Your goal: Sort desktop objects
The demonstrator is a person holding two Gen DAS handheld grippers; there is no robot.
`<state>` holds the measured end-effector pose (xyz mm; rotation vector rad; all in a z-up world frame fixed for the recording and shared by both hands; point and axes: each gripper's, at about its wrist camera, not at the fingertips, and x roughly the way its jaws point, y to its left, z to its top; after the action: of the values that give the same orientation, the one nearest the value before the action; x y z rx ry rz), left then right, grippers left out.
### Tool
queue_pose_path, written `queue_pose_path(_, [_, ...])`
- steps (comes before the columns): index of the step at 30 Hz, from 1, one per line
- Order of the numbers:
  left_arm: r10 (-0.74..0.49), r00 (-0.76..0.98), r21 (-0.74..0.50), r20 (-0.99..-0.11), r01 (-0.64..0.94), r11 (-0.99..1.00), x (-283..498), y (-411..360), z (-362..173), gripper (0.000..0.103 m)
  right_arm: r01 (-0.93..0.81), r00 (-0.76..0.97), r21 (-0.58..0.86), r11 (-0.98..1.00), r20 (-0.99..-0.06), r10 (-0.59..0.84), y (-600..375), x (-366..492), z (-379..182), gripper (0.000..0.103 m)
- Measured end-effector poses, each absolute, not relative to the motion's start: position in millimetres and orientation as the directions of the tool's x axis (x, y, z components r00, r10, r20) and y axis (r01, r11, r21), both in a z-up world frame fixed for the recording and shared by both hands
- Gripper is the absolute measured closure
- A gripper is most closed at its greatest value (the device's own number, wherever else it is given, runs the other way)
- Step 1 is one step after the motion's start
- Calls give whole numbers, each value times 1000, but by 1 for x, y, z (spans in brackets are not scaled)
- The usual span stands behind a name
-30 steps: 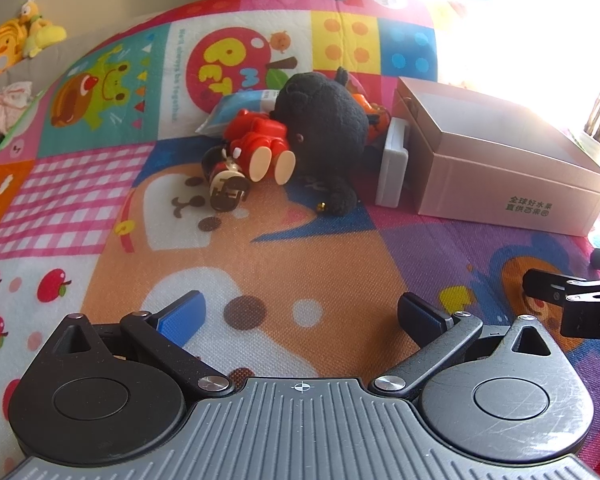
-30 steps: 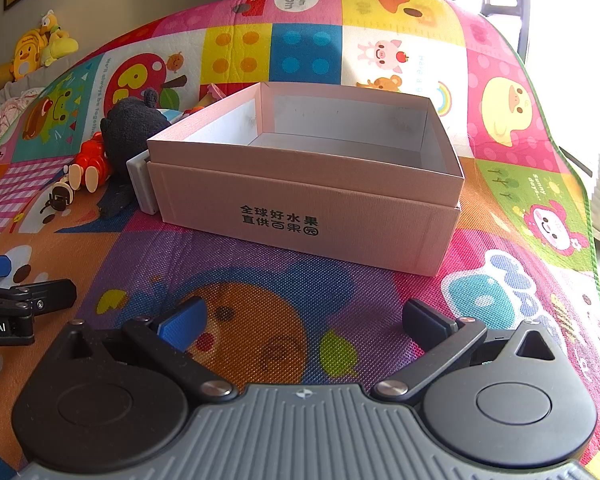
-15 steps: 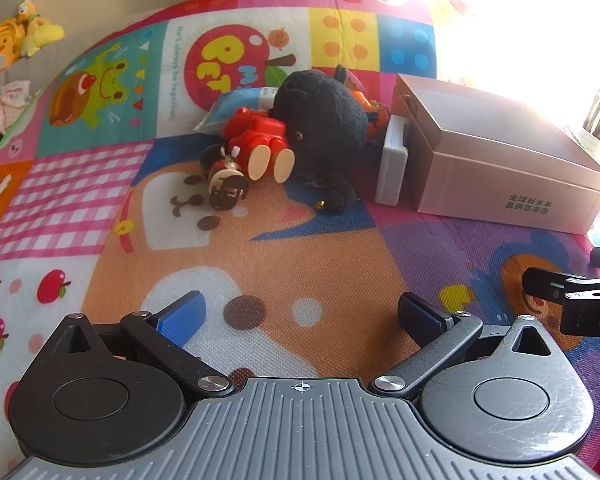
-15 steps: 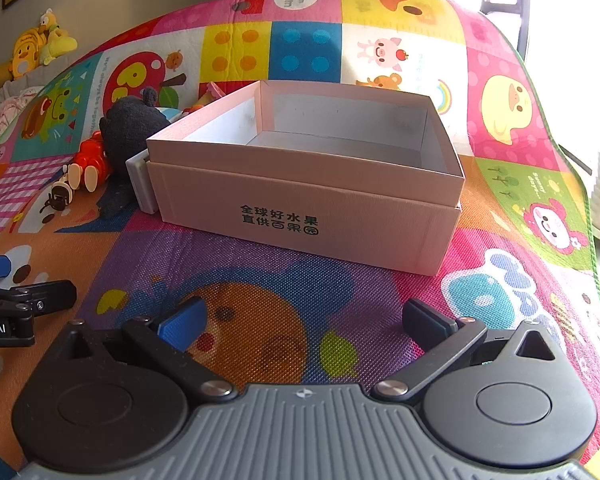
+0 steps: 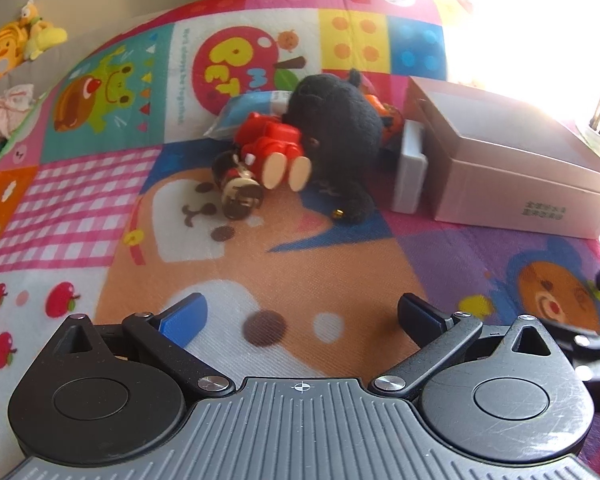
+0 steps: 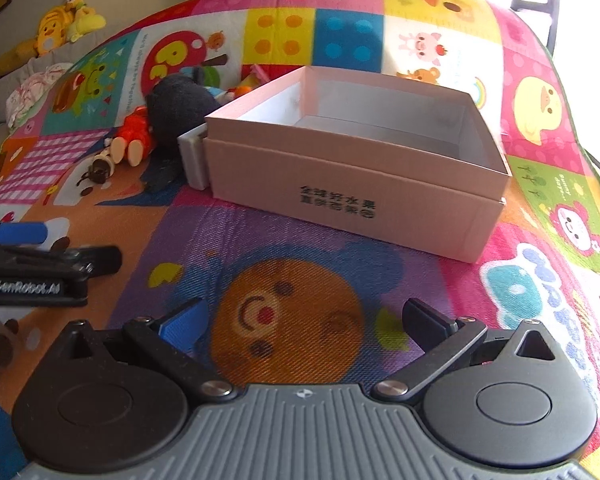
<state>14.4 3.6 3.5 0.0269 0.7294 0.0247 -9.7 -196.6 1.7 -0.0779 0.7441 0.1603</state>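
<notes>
At the far left edge, beyond the play mat [image 5: 188,280], yellow plush toys [image 5: 16,46] lie well apart from the rest. Further right a toy heap clusters together: a small brown figure [image 5: 240,196], a red figure [image 5: 272,146] and a black plush [image 5: 336,120], with a grey case [image 5: 410,168] standing on edge against the pink box [image 6: 360,184], whose top is open and inside bare. The left tool [image 5: 300,314] and right tool [image 6: 304,318] are both released, jaws spread over bare mat with open room ahead of each.
</notes>
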Motion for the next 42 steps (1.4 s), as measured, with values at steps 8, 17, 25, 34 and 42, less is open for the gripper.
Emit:
queue_pose_path(8, [107,759,69,-642,-82,994,48,26,11,0,-251,694,6,968,-697,184,-167,1,4,0])
queue_pose_path(17, [125,778,-1,-616,-160,987,77,43,6,0,-371,661,0,929,-703,264,-130,11,1,0])
queue_pose_path(25, [24,796,-151,-605,-144,978,72,63,2,0,-407,642,-4,913,-713,283,-129,18,0,0])
queue_pose_path(34, [152,795,-146,-588,-289,946,66,82,6,0,-417,760,-172,892,-604,239,-114,8,21,13])
queue_pose_path(42, [152,790,-174,-594,-311,934,68,94,5,0,-299,870,-435,849,-490,55,-61,44,25,70])
